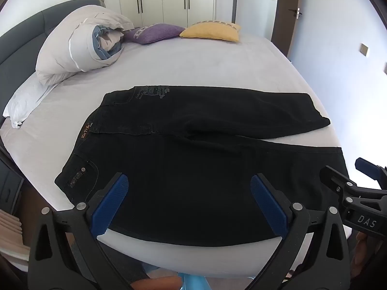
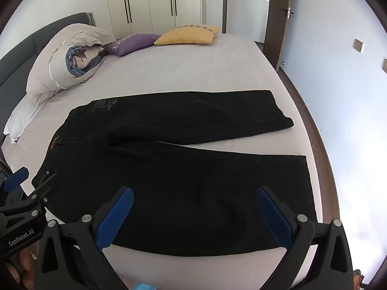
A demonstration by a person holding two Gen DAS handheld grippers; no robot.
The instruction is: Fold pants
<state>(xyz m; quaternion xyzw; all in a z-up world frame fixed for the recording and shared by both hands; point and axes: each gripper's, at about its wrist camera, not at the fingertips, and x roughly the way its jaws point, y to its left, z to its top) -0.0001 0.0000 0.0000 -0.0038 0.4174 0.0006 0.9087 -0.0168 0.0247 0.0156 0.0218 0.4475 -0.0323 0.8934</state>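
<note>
Black denim pants [image 1: 193, 169] lie flat on a pale-sheeted bed [image 1: 193, 67], waistband at nine o'clock, legs toward three. The left gripper [image 1: 189, 203] and right gripper [image 2: 194, 215] hover at six o'clock above the near leg, jaws spread wide, holding nothing.

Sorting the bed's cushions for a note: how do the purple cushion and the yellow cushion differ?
The purple cushion lies nearer the rolled duvet, almost touching it; the yellow cushion lies farther toward the door side. Purple looks darker, yellow brighter. Both rest flat at the bed's far edge, corners meeting.
</note>
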